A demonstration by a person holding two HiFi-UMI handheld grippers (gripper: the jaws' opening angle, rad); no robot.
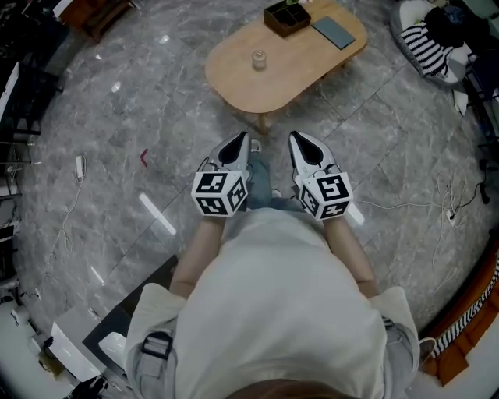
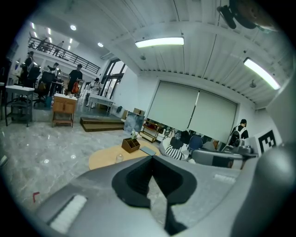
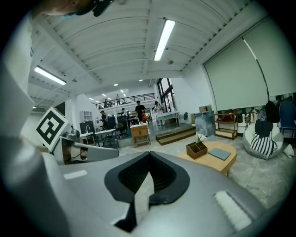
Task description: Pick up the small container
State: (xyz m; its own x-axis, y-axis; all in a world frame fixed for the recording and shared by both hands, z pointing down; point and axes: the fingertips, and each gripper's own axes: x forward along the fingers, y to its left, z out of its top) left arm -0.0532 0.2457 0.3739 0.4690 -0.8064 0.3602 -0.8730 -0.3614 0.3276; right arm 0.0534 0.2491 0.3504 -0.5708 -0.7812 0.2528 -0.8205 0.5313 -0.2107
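The left tongs point(image 1: 245, 143) and right tongs point(image 1: 299, 142), smooth grey shells with black ribbed pads, are each pressed together on nothing, side by side over the veined grey marble floor point(image 1: 140, 101). The small container point(image 1: 258, 58), a clear rounded glass jar, stands well ahead of them on the oval pale-wood counter point(image 1: 234, 74). A dark compartmented box point(image 1: 286, 17) and a flat slate-blue pad point(image 1: 333, 31) sit at the counter's far end.

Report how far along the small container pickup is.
Done: nothing yet. The small container stands untouched on the wooden table. In hand: nothing. The left gripper and the right gripper are both shut and empty, held close to the person's body, short of the table. Left: reach the table, open one gripper around the small container, close on it and lift.
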